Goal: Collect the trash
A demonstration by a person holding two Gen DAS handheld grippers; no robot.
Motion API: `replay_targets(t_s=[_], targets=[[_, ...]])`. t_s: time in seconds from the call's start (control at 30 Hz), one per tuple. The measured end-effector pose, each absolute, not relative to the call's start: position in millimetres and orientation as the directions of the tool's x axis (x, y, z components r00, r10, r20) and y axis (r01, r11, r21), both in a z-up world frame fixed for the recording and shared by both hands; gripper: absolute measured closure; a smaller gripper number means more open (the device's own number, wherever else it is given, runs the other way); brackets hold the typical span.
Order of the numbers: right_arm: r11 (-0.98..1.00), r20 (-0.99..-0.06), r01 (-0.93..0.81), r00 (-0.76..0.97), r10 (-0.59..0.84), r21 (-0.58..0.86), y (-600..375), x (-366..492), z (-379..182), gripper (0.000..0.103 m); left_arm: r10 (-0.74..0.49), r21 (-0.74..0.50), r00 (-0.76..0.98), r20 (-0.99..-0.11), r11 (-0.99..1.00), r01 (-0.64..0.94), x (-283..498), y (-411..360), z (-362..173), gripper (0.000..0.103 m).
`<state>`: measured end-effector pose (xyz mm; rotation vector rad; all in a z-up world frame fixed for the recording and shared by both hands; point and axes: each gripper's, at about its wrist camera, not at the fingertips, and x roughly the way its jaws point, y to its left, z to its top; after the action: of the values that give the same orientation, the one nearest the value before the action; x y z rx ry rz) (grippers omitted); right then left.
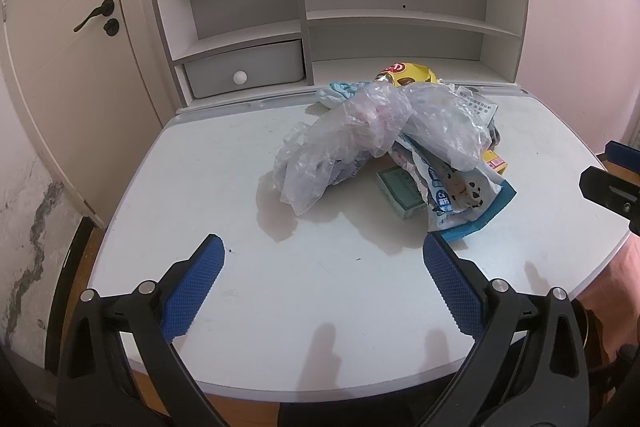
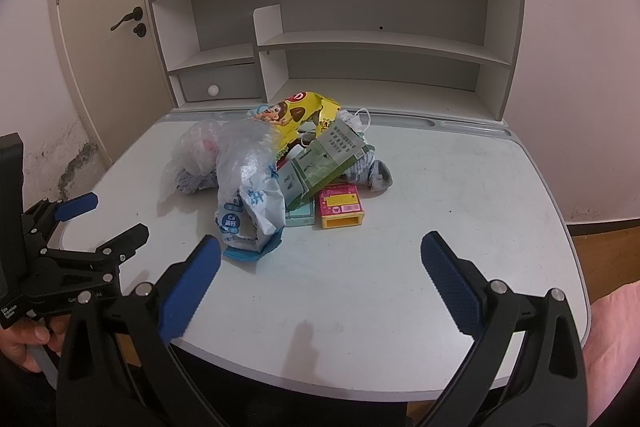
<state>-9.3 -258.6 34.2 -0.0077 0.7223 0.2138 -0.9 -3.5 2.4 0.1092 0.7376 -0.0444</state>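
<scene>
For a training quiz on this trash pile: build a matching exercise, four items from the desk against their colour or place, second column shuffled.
Column one:
1. snack bag with cartoon monkey
2. small open box
3. crumpled plastic bag
4. sock

Column two:
A. clear, lying on top of the pile's left side
B. pink and yellow, at the front of the pile
C. grey, at the pile's right edge
D. yellow, at the back near the shelves

Pairs: 1-D, 2-B, 3-A, 4-C

Both claws hang open in front of the pile, holding nothing.
</scene>
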Motion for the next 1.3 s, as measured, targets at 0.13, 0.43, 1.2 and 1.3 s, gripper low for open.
replay_targets(t_s=[0.13,0.43,1.2,1.3], targets=[[0.978,-0.656,-0.199,0.730,0.192,0.066,-258.9,-9.1,34.5,0.006,-0.004,0.084,0.740,-0.673,0.993,0.083,-1.4,-3.9,2.7,0.006],[0.978,-0.655,-0.199,0.731,0.191,0.063,-257.8,-9.9,34.6,0.006,-0.003,0.084,0.740,-0.673,0.993,0.081,-1.4,-4.2,2.2,0.006],[0.978,-0.654,-0.201,0.732,0.192,0.062,-256.2,-11.2,35.1,0.006,-0.006,0.083,0.740,-0.673,0.993,0.084,-1.8,-5.6,2.6,0.006],[0.977,-0.654,-0.201,0.731,0.193,0.063,-256.6,-10.8,35.4,0.006,-0.007,0.082,0.739,-0.674,0.993,0.084,-1.9,-5.0,2.2,0.006]])
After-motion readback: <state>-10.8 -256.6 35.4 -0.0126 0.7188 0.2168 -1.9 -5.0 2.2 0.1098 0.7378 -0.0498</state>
